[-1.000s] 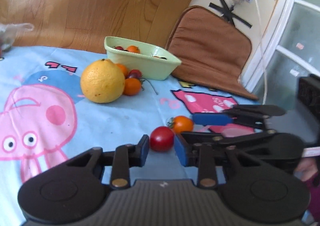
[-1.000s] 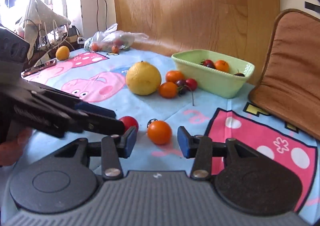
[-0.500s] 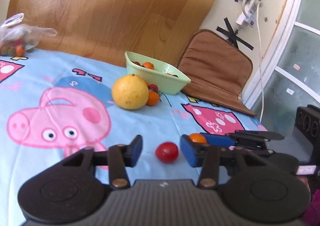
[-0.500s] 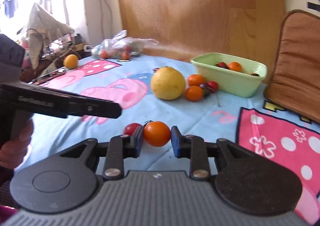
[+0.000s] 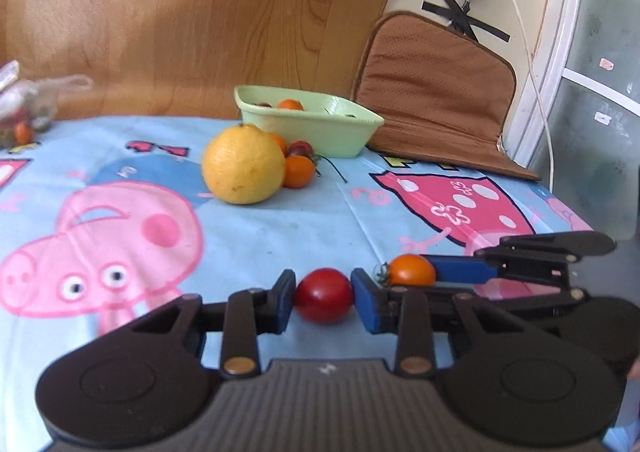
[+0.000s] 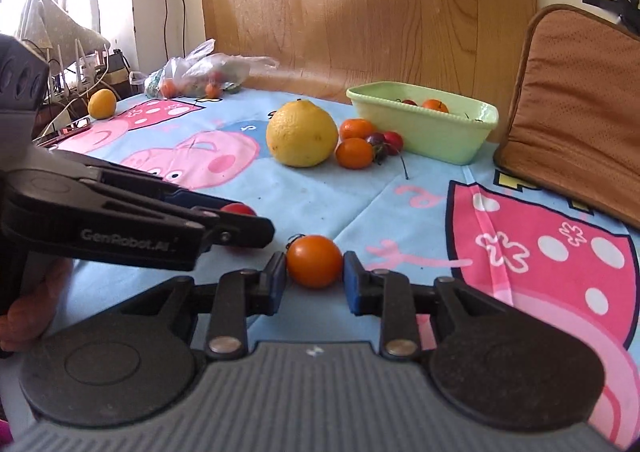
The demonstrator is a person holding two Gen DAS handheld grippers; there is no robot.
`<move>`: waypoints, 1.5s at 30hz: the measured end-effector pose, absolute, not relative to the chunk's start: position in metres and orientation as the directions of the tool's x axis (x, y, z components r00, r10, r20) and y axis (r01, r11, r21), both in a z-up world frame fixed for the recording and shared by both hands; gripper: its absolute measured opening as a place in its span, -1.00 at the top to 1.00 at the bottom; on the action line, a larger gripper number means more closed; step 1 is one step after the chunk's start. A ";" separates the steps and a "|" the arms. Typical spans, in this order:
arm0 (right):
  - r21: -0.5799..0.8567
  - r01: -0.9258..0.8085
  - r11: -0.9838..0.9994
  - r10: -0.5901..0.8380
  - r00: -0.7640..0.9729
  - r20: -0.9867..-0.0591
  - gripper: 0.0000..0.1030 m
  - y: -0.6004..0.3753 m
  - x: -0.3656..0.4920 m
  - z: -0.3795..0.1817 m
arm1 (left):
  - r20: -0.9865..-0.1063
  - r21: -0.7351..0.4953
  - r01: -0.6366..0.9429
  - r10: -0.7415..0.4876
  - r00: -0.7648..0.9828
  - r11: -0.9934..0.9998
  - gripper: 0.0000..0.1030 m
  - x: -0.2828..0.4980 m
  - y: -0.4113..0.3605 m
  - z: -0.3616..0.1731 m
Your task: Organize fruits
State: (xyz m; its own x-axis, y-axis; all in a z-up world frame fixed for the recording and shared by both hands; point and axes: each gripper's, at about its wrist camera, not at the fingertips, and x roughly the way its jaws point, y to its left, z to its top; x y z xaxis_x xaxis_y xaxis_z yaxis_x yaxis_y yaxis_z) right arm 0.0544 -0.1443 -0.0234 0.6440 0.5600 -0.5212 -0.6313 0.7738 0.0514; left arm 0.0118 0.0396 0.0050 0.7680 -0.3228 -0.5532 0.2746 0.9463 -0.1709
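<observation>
A: How much room around the green bowl (image 5: 308, 124)?

B: Bare cloth (image 5: 320, 220) runs from the bowl toward both tools; a brown cushion (image 5: 436, 92) stands just beside it, wood panel behind.

A: And the fruit?

B: The left tool (image 5: 324, 294) is closing, pads against the red tomato (image 5: 324, 300). The right tool (image 6: 315, 276) is clenched on the orange tomato (image 6: 314, 260). Both are well short of the bowl.

A: Since a second ago?

B: Then both tools stood wide around their tomatoes.
</observation>
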 end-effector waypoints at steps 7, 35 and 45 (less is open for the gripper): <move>0.051 -0.632 0.773 0.562 0.646 -0.517 0.36 -0.127 0.047 -0.024 | -0.554 -0.188 0.212 -0.282 0.783 0.959 0.38 0.009 0.062 0.002; 0.071 -0.556 0.828 0.509 0.693 -0.510 0.37 -0.127 0.043 -0.025 | -0.504 -0.296 0.252 -0.375 0.778 0.921 0.05 0.007 0.076 -0.004; 0.078 -0.552 0.830 0.509 0.695 -0.507 0.36 -0.128 0.042 -0.025 | -0.509 -0.275 0.254 -0.364 0.780 0.927 0.04 0.006 0.073 -0.004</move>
State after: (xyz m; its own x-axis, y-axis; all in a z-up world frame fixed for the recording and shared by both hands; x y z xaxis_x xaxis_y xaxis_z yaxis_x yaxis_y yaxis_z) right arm 0.0423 -0.1284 -0.0249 0.6950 0.5094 -0.5075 -0.5517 0.8304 0.0781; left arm 0.0064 0.0730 -0.0041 0.7797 -0.3641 -0.5094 0.2535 0.9275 -0.2748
